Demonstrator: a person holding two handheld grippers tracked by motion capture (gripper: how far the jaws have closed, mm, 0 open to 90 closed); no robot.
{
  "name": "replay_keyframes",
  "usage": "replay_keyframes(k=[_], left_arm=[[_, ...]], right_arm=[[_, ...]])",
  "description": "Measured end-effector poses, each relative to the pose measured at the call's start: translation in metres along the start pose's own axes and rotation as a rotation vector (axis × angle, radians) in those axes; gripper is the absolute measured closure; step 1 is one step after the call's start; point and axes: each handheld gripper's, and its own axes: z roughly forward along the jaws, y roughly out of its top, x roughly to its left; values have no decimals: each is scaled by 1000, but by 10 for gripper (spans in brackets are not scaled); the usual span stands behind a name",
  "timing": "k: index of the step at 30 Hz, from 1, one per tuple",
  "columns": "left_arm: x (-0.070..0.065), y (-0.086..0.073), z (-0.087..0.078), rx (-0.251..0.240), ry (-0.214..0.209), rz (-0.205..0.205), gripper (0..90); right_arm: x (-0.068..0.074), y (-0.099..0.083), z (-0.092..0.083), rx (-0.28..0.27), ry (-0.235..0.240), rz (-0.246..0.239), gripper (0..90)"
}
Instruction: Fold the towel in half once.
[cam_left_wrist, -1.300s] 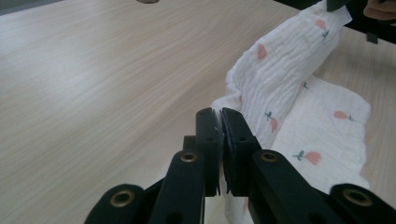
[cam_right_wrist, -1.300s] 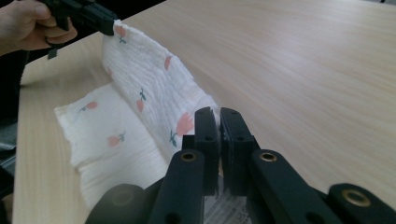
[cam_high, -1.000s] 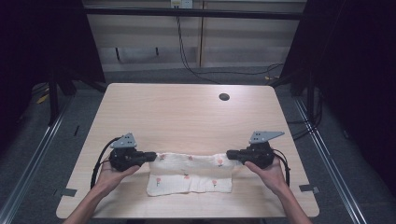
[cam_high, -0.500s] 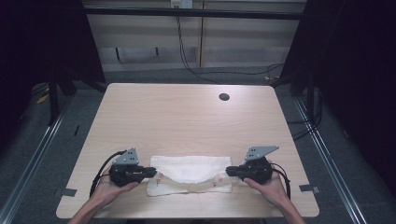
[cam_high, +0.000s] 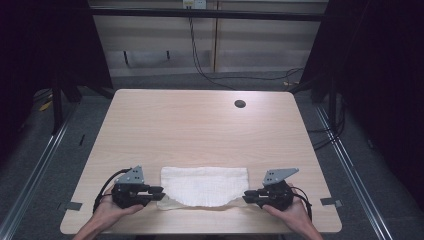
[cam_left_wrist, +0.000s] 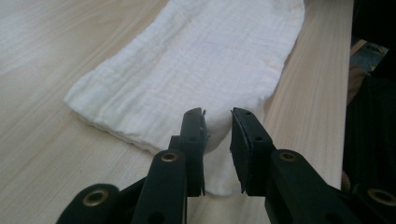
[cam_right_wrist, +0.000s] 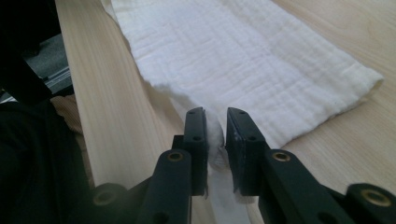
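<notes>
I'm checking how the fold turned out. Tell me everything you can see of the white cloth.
The white cloth is a soft, crinkled gauze-like fabric, folded into a flat band lying across the table near its front edge. Layered edges show at its ends, and an under layer peeks out along the front. The left gripper and right gripper each straddle a front corner, jaws just opening, a gap showing.

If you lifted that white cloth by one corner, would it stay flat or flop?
Probably flop: the white cloth lies in soft folded layers with a wavy near edge. It looks thin and light, so it would likely drape. Pushed, it would probably bunch up on the table rather than slide whole.
</notes>
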Motion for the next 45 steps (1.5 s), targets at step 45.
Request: replay_keyframes(k=[45], left_arm=[[21,5,16,18,37,-128,706]], right_arm=[[-29,3,8,-4,-139,76,700]])
